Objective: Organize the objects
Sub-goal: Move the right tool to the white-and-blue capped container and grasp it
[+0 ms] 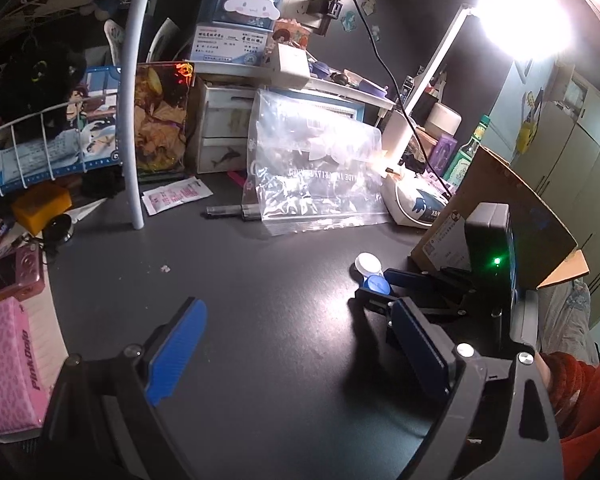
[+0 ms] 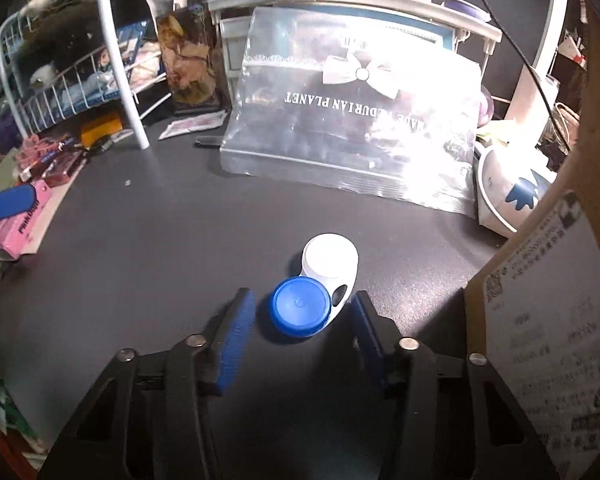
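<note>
Where the dark worktop (image 2: 148, 248) meets the clutter, we list a clear zip bag (image 2: 352, 128) leaning behind, a cardboard box (image 2: 540, 320) at right, and a white rack pole (image 2: 120, 60) at left. The contact lens case (image 2: 316, 284), one blue cap and one white, lies on the worktop between our right gripper (image 2: 302, 334)'s parted jaws, untouched. Our left gripper (image 1: 296, 344) hovers wide open, empty.

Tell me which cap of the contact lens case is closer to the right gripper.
The blue cap, lying between the open fingers of the right gripper; the white cap sits beyond it.
</note>
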The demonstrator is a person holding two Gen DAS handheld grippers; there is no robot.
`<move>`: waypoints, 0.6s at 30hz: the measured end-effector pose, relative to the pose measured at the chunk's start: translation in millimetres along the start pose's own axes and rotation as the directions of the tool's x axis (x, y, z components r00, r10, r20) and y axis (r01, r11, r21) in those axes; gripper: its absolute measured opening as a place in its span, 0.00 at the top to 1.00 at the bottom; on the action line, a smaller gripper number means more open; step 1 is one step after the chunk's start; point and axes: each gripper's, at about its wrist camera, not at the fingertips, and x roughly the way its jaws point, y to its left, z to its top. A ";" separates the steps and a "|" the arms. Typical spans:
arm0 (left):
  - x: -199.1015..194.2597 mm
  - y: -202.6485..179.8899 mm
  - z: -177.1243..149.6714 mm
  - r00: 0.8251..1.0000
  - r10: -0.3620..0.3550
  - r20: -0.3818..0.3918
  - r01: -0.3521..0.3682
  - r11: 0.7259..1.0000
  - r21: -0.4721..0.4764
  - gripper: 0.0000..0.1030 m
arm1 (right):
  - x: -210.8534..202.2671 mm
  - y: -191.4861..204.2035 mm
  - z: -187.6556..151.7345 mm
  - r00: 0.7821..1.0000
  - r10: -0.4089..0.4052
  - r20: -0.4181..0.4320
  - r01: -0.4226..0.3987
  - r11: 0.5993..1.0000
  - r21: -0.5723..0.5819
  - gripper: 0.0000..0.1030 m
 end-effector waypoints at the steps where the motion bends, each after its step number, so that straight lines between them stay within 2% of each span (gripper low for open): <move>1: 0.6 1.1 0.7 1.000 0.000 0.000 0.000 1.000 -0.002 0.10 | 1.5 -1.4 0.2 1.000 -0.001 0.001 0.001 1.000 0.002 0.62; 7: 3.1 2.4 2.2 1.000 -0.004 -0.005 0.004 1.000 -0.010 0.10 | 0.0 -3.6 -0.2 1.000 0.003 0.016 -0.003 1.000 -0.001 0.71; 12: 2.5 -0.3 2.8 0.999 -0.032 -0.007 0.032 0.999 -0.012 0.10 | -6.3 5.2 -2.6 0.999 0.045 0.024 -0.044 0.998 -0.040 0.72; 18: -0.3 -4.6 -1.2 0.995 -0.097 -0.016 0.097 0.995 -0.019 0.10 | -30.0 23.8 -5.6 0.972 0.233 0.035 -0.229 0.968 -0.100 0.72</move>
